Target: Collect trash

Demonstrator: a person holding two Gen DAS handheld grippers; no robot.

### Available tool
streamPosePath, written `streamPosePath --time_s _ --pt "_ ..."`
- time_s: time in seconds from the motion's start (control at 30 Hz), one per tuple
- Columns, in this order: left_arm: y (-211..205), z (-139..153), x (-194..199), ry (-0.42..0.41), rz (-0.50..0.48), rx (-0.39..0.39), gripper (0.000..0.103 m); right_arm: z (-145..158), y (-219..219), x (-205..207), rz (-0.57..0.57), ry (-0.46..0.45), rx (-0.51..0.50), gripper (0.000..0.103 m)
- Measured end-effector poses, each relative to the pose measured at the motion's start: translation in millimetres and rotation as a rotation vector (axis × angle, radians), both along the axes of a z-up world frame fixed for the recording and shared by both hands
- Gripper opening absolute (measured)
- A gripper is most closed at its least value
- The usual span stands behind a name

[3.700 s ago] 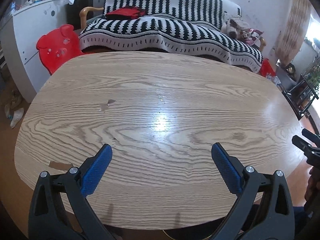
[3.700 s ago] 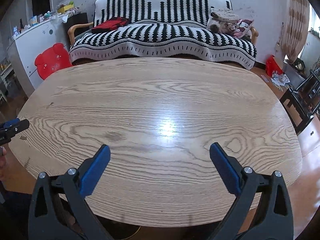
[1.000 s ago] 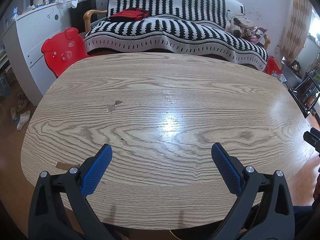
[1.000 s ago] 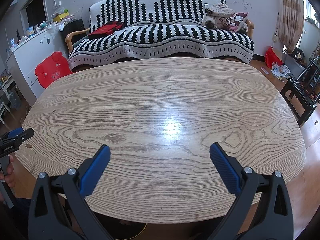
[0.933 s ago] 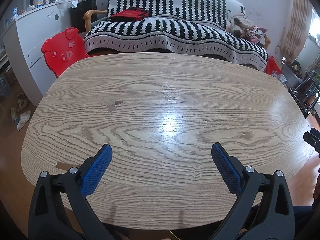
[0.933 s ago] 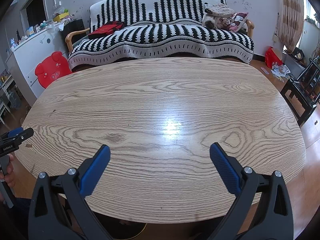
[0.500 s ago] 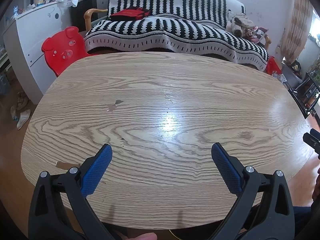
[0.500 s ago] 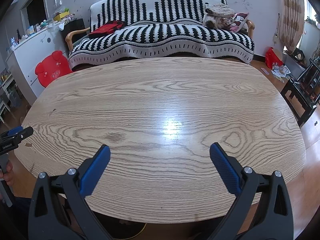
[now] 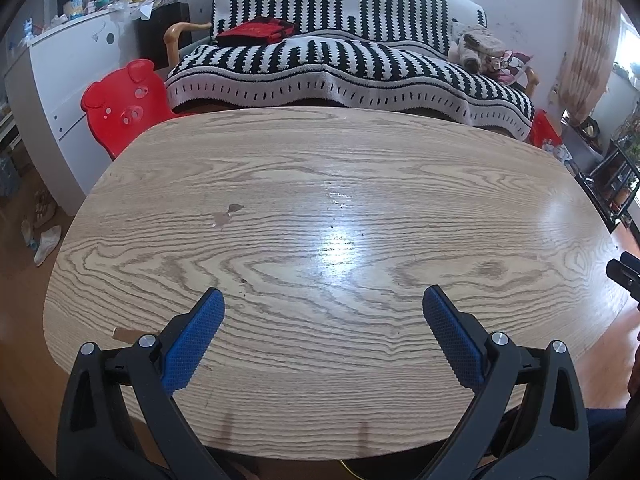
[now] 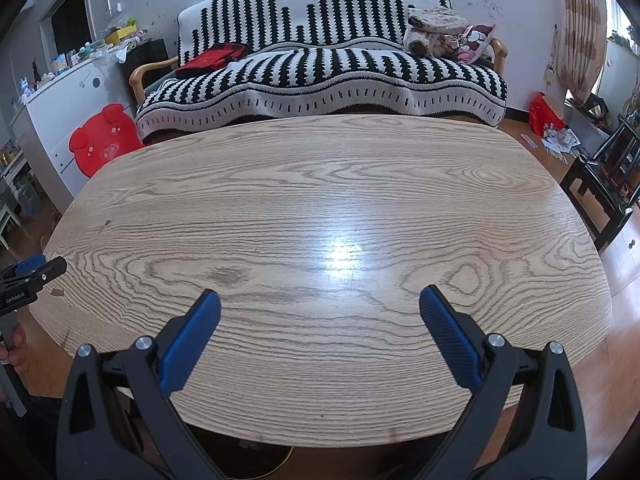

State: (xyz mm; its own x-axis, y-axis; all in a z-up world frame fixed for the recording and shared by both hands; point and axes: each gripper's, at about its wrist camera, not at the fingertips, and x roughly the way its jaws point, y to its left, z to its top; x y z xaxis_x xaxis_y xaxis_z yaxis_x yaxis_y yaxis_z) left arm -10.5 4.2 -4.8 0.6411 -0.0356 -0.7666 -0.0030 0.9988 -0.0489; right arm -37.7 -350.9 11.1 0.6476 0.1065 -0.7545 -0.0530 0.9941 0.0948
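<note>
While I hold both tools over the near edge of the oval light-oak table (image 9: 360, 200), my left gripper (image 9: 323, 304) has its black arms spread wide, the blue ribbed pads (image 9: 192, 340) well apart with nothing between them. My right gripper (image 10: 320, 306) stands the same way, jaws parted and empty above the wood grain. From the right camera I can see the tip of my left tool at the far left edge, with my left hand (image 10: 14, 354) wrapped around its grey handle. From the left camera the tip of my right tool just pokes in at the right border.

As for trash, the only candidates I can make out are small: a torn brownish scrap (image 9: 228, 214) lying on the left half of the tabletop, well ahead of my left pads, and a thin tan sliver (image 9: 122, 334) at the near-left rim, just beside my left finger. I cannot tell whether these are loose bits or marks in the veneer.

Beyond the table stands a sofa draped in a black-and-white striped knitted cover (image 10: 328, 64), with a red folded cloth (image 10: 212, 58) on its left seat and a heap of beige and pink fabric (image 10: 444, 30) on the right. A red pig-faced plastic chair (image 9: 124, 108) sits by a white cabinet (image 9: 60, 80) at the left.
</note>
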Motion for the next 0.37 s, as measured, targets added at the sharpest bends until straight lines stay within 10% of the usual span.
streamPosePath --time_s 0.37 --pt "1 -5 14 -0.016 -0.002 0.042 0.096 -8 -10 17 -0.006 0.003 -0.019 0.096"
